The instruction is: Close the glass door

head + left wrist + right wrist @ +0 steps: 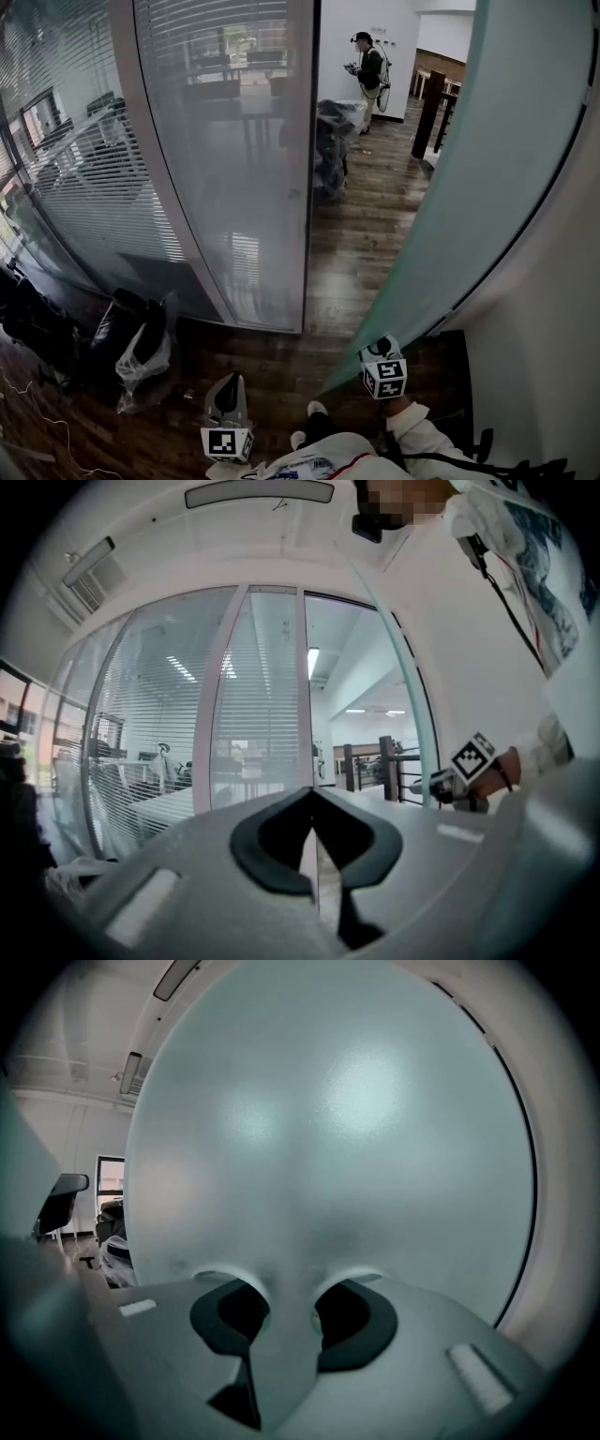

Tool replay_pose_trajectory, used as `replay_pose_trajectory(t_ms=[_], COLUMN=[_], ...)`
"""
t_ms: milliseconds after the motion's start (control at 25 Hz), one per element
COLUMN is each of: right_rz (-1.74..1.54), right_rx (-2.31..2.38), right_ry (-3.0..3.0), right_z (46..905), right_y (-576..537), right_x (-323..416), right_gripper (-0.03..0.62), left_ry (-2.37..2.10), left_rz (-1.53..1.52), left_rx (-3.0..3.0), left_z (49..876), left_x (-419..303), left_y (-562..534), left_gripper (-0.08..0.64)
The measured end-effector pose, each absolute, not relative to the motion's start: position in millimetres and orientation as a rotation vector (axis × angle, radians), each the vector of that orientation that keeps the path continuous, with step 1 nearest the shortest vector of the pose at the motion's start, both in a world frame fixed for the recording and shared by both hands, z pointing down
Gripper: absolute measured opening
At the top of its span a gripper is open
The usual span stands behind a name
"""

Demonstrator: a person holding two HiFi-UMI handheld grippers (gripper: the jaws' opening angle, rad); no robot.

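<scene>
Two tongs are in use. The right tongs [284,1309] pinch the free edge of the one frosted pale-green glass door [328,1129]. Its pane runs straight between their two dark pads and fills nearly everything ahead of them. The left tongs [311,797] are pressed together with nothing between them, well apart from that door and to the left of the right tongs. Ahead of the left tongs stands one curved fixed glass wall with white slatted blinds [272,696] and one white upright frame post [216,724]. Each of the two tongs carries one black-and-white marker cube [384,378]. Far ahead of both tongs, one person in dark clothes [368,70] stands on the dark wooden plank floor [366,234]. Left of the left tongs, one crumpled white plastic bag [141,354] lies on that floor beside some black bundles [37,323], too dark to count.
</scene>
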State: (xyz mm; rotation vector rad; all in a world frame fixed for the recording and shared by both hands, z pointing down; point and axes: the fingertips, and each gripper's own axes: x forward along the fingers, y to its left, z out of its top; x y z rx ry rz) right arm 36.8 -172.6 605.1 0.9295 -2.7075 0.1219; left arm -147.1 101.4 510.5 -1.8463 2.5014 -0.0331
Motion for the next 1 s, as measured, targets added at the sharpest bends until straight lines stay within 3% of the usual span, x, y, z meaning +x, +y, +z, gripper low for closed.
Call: replay_pose_trajectory(t_ms=[1000], right_rz=[0.017], right_rx=[1.079], right_ry=[-2.789], right_z=[583.7], right_y=[-212.5], right_x=[-40.1], right_gripper=[0.135], left_ry=[2.506], left_rz=[-0.141], left_rx=[-1.995], left_z=[532.5], left_x=[-169.6], left_y=[-9.6], left_gripper=[-0.002])
